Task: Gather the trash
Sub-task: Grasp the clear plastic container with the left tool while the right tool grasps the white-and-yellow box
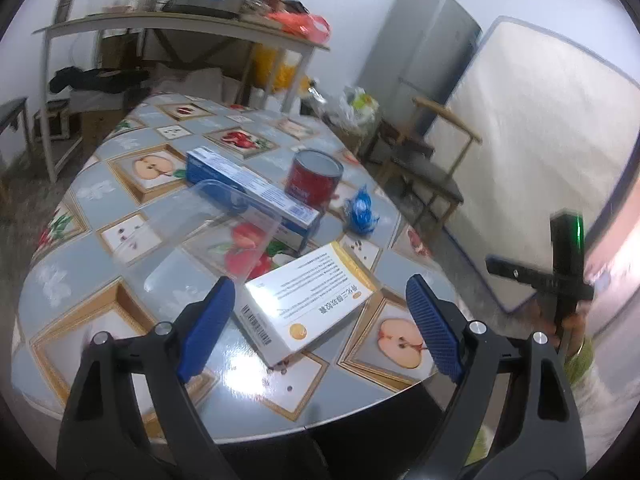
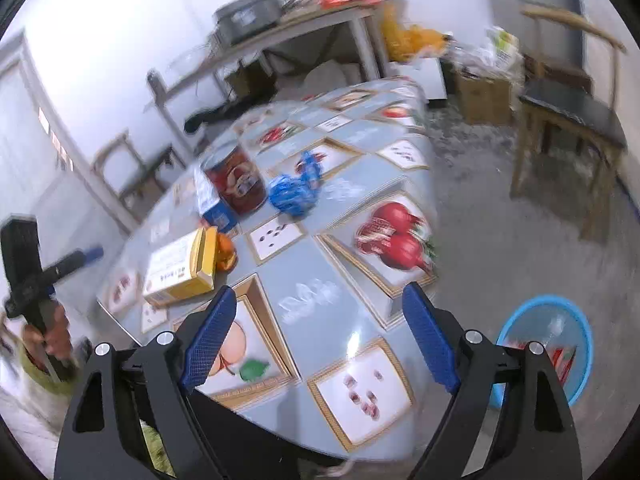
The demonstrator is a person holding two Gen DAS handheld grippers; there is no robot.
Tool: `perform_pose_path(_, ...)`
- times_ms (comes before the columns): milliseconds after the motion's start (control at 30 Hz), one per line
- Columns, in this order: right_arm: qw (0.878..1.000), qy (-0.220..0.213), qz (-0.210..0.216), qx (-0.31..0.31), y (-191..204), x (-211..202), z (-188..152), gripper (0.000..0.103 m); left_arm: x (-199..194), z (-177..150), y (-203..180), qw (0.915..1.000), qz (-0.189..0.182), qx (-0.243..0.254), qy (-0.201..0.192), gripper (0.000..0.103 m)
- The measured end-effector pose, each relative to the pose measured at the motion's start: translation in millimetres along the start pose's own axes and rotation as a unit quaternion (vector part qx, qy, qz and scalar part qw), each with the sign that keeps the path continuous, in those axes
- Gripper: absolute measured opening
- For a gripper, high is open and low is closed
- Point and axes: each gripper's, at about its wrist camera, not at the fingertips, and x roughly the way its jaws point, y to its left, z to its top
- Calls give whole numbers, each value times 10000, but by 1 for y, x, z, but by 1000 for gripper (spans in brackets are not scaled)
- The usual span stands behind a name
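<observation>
On the fruit-patterned table lie a white and yellow box, a long blue box, a clear plastic tray, a red can and a crumpled blue wrapper. My left gripper is open, its jaws either side of the white and yellow box, a little above it. My right gripper is open and empty above the table's near corner. The right wrist view also shows the box, the can, the wrapper and an orange object.
A blue basin with some red items stands on the floor right of the table. A wooden chair and a cardboard box stand beyond. A cluttered side table, a fridge and a mattress line the walls.
</observation>
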Motion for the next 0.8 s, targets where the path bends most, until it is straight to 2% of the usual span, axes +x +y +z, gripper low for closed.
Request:
perform_pose_path(67, 9999, 146, 61, -23, 11, 10, 7, 83, 13, 5, 0, 9999, -52, 121, 97, 83)
perform_pose_path(200, 9978, 293, 433, 418, 13, 21, 11, 82, 43, 14, 5, 9987, -122, 323, 380, 83)
perform_pose_path(300, 9948, 491, 496, 740, 15, 30, 3, 82, 73, 19, 12, 9969, -94, 348, 697, 83)
perform_pose_path(400, 9910, 552, 745, 966, 19, 37, -9, 83, 92, 18, 19, 9949, -66, 209, 986, 83)
perform_pose_path(567, 9842, 716, 996, 1275, 23, 51, -25, 83, 89, 7, 22, 9932, -446, -16, 1072, 83)
perform_pose_path(700, 9780, 862, 1222, 1454, 28, 69, -25, 82, 82, -5, 18, 9928, -489, 30, 1093, 83)
perform_pose_path(800, 9747, 915, 1355, 1522, 35, 82, -20, 82, 76, -11, 17, 9910, -729, -196, 1104, 83)
